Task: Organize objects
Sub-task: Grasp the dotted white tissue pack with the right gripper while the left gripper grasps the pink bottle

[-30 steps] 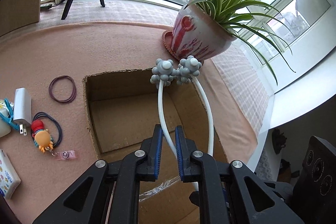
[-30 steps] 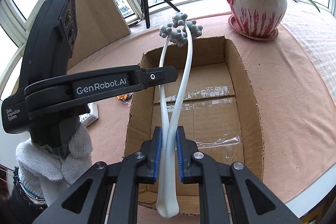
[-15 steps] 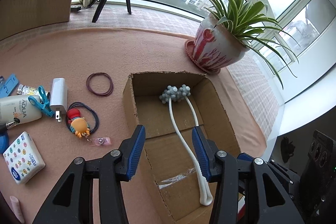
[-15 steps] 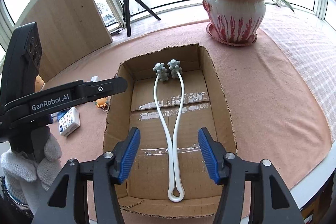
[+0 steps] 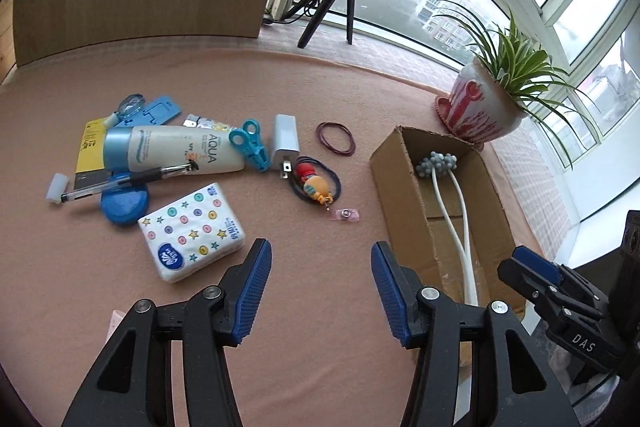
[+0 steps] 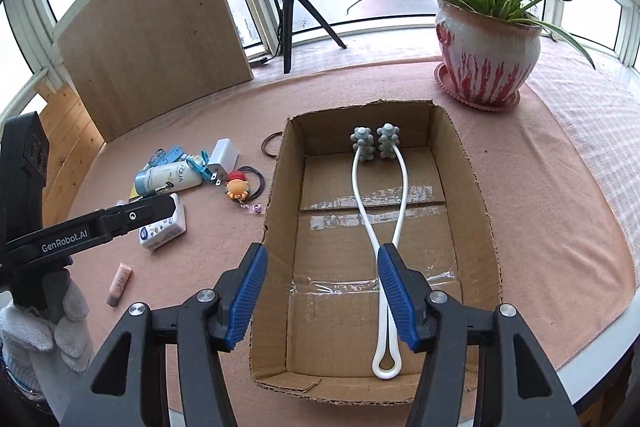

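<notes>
A white two-stemmed massager [image 5: 464, 227] with grey knobbly heads [image 6: 363, 146] lies flat inside the open cardboard box [image 6: 285, 211]. My right gripper [image 6: 320, 251] hovers open above the box's near end, its fingers apart from the massager. My left gripper [image 5: 320, 251] hangs over the pink cloth left of the box [image 5: 396, 195], its jaws opening with nothing between them. Ahead of it lie a tissue pack [image 5: 192, 231], an AQUA tube [image 5: 172, 149], a white charger [image 5: 286, 141], a blue clip [image 5: 250, 145], an octopus keychain [image 5: 316, 185] and a rubber band [image 5: 336, 139].
A potted spider plant [image 6: 486, 67] stands behind the box on the right. A ring light tripod [image 6: 288, 27] and a wooden board [image 6: 156, 39] stand at the back. A pink lip balm [image 6: 120, 283] lies near a gloved hand [image 6: 40, 339]. The table edge runs right of the box.
Both grippers let go of the massager, which now lies in the box. The left gripper swung left over the loose items; the right one drew back a little.
</notes>
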